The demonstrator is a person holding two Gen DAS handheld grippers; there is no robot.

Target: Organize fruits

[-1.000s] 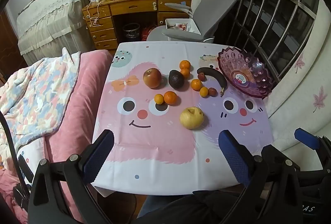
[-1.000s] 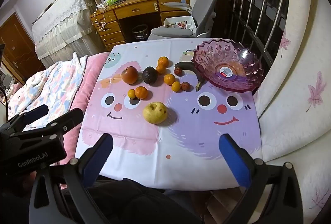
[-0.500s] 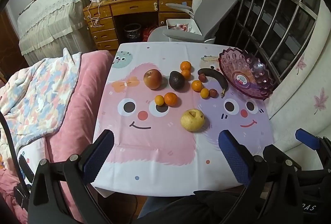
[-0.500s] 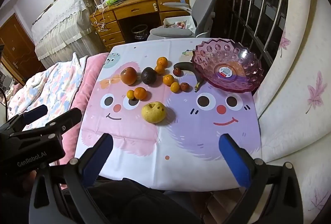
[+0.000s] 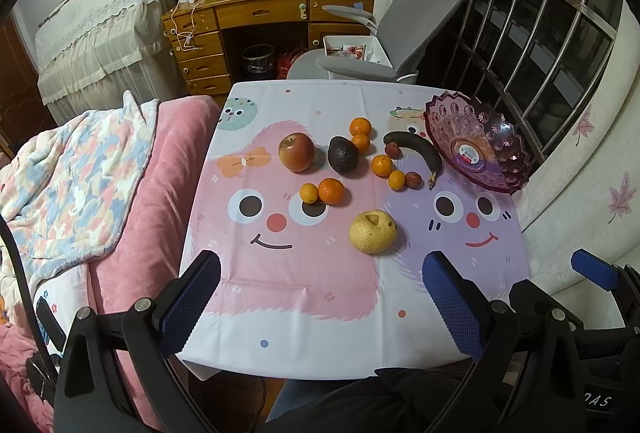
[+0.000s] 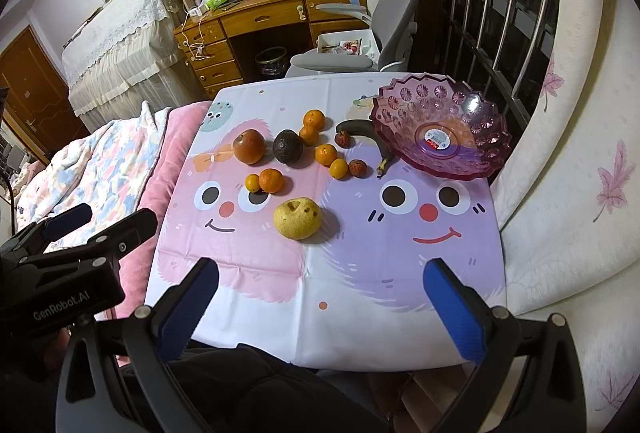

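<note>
**Operator:** Left wrist view, status check. What has changed over the last second?

**Technician:** Very little. The yellow round pear [image 5: 373,232] sits a touch lower in the left wrist view than one second ago, and the pink-and-purple cartoon tablecloth [image 5: 280,281] fills slightly more of the picture. This indicates a small forward or downward drift of the left gripper [image 5: 320,295]. No fruit has shifted relative to any other.

**Operator:** Jaw condition?

**Technician:** Both sets of jaws are spread wide and grasp nothing. The right gripper [image 6: 320,299] hangs over the near edge of the table, as does the left.

**Operator:** Location of the task items?

**Technician:** All fruit lies on the table, outside the purple cut-glass bowl [image 6: 484,153], which holds only a label sticker. The red apple [image 5: 296,151] is just beside the dark avocado [image 5: 342,154]. Small orange tangerines [image 5: 331,190] are scattered near them, some in pairs. The blackened banana [image 5: 416,149] lies just beside the bowl rim, near two small reddish fruits [image 5: 413,180]. The pear is nearest to both grippers.

**Operator:** Task implication?

**Technician:** Sorting appears not yet begun. Judgement: this is the approach phase, and the pear is the likeliest first pick.
</note>
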